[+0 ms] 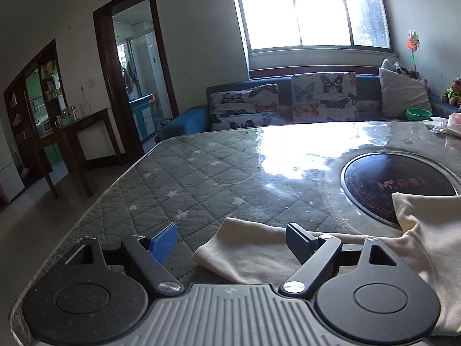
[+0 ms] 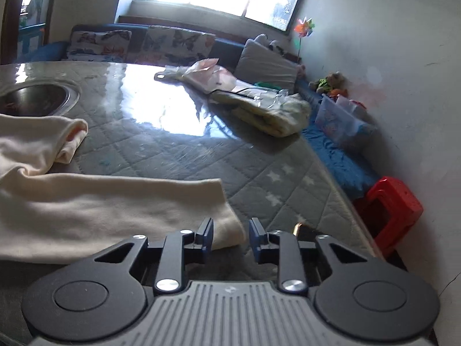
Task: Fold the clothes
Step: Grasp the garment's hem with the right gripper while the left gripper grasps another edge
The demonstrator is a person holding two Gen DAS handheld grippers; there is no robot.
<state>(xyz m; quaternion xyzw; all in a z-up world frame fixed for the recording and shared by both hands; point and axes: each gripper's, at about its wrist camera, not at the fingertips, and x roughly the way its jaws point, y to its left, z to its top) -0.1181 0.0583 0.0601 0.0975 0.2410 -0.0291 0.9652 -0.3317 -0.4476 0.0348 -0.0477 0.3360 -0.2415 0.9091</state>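
Note:
A cream garment (image 1: 417,230) lies spread on the quilted grey table cover (image 1: 184,178). In the left wrist view my left gripper (image 1: 230,240) is open wide, its jaws on either side of the garment's near left corner (image 1: 227,248). In the right wrist view the same garment (image 2: 86,201) fills the lower left, with a sleeve (image 2: 69,135) bunched further back. My right gripper (image 2: 230,238) is open with a narrower gap, and the garment's near right corner (image 2: 230,230) sits between its fingers.
A round dark hotplate (image 1: 383,184) is set in the table beyond the garment. Plastic bags and a folded yellowish cloth (image 2: 268,109) lie at the far right. A sofa with butterfly cushions (image 1: 322,95) stands behind the table. A red stool (image 2: 394,204) stands by the table's right edge.

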